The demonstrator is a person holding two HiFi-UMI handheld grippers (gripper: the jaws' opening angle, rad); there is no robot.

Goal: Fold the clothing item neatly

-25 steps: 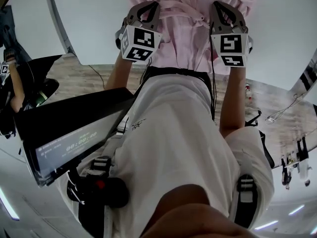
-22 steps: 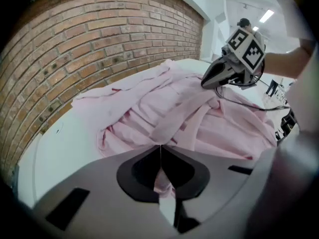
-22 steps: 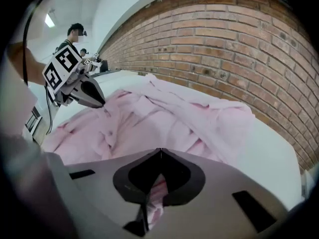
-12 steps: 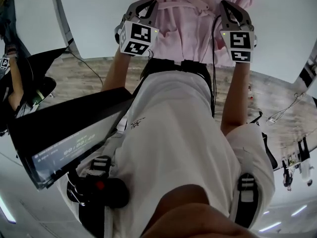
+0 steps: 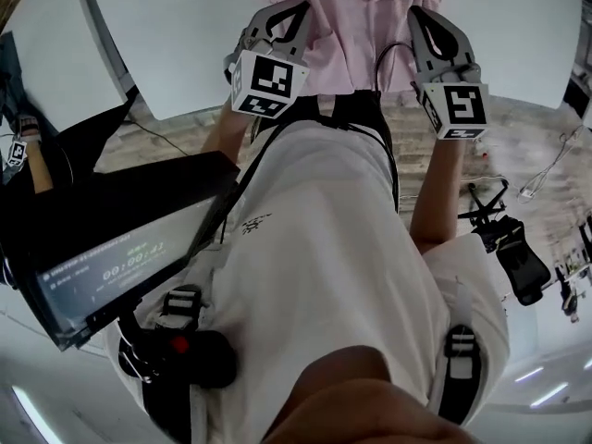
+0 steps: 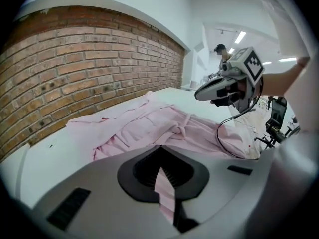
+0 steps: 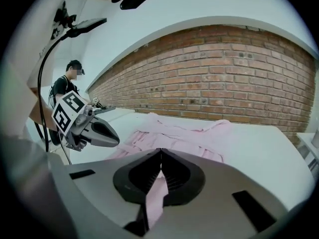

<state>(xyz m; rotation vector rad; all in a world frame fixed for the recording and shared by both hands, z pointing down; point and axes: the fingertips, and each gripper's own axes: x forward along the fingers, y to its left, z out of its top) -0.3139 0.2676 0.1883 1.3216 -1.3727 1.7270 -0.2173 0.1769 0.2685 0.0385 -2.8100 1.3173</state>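
Brick wall (image 6: 99, 59) borders white table (image 6: 50, 148) holding pink garment (image 6: 149, 123).

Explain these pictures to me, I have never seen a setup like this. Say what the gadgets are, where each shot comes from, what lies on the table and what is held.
No robot here: a person holds a hand tool with tongs in each hand, the left gripper and the right gripper. The cubes with printed squares belong to the tools. The head view comes from a camera on the person's head, looking steeply down over their own body. The two gripper views come from cameras riding on each tool, looking along its tongs. On the white table by a brick wall lies a pink garment, loosely spread. Each pair of tongs is shut on a bit of its cloth.
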